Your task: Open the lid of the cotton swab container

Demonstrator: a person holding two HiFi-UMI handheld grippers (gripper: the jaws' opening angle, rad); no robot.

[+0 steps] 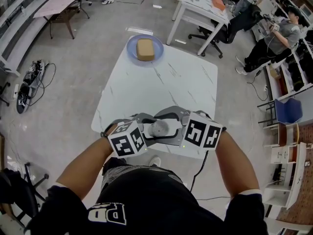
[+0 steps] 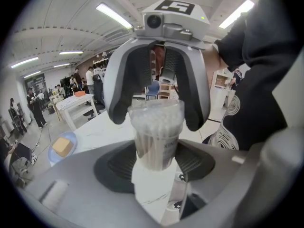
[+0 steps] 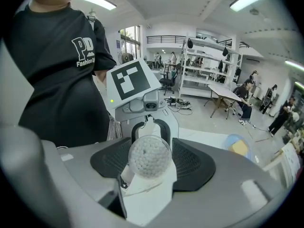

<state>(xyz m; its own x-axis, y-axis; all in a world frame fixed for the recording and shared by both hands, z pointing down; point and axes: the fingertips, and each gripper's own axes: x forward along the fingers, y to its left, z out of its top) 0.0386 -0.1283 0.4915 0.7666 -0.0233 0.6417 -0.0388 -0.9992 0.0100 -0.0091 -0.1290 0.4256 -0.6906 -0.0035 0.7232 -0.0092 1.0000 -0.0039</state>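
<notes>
A clear cotton swab container (image 1: 160, 129) packed with white swabs is held above the near edge of the white table (image 1: 161, 87), between both grippers. My left gripper (image 2: 154, 164) is shut on the container's lower body (image 2: 155, 148), one dark pad on each side. My right gripper (image 3: 150, 159) faces it from the other side and is shut on the clear lid (image 3: 150, 156), whose round top shows the swab tips. In the left gripper view the right gripper's fingers (image 2: 121, 106) flank the lid (image 2: 154, 112), which sits on the container.
At the table's far end a blue plate (image 1: 131, 47) carries a brown block (image 1: 145, 49). Other tables (image 1: 203, 4), office chairs and seated people (image 1: 279, 35) are off to the back right. Cables and gear (image 1: 29, 82) lie on the floor at left.
</notes>
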